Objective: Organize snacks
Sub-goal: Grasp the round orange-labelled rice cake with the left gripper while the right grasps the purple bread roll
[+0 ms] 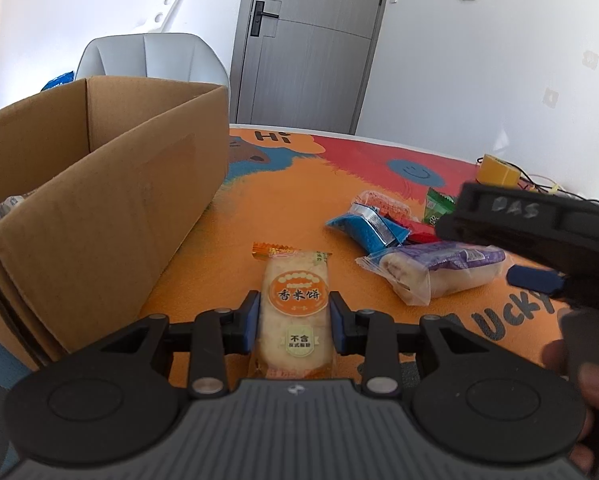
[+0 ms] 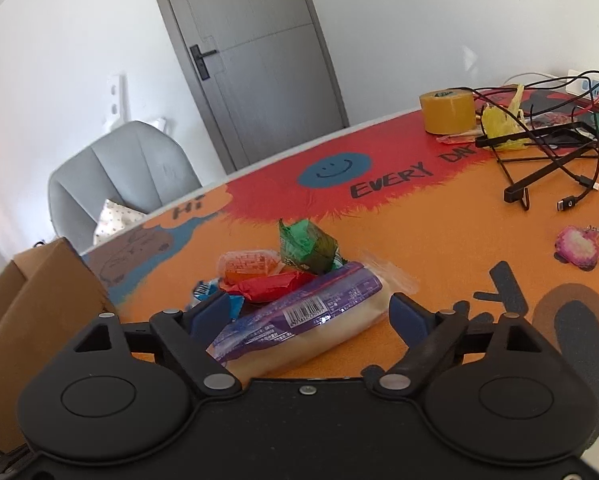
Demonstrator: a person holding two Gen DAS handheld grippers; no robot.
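- On the orange table mat, between my two tools, the snacks lie in a loose pile just right of the cardboard box.
- Left gripper: the blue pads press on both sides of the rice cracker pack. I read this as a pinch on the pack, which rests lengthwise between the jaws with its far end pointing away from me.
- Right gripper: jaws spread wide, straddling the purple bread roll pack without touching it. The roll lies at an angle across the gap.
- Behind the roll sit a red packet, a green packet, an orange-filled clear packet and a blue packet, all touching or overlapping.
- The box stands open at the top; I cannot tell for certain what is already inside, as only a pale scrap shows at the left edge.
- Risk, left side: the pads hold the cracker pack near its middle on slick film. A hard squeeze may crush the crackers; a light one may let the pack slide out on the way over the box wall.
- Risk, right side: the roll is soft and sits crooked. Closing on it as it lies may catch a corner only, so it swings or drops.
- Risk, shared: both tools work close together; a wide swing toward the box could clip the other tool or drag the pile.
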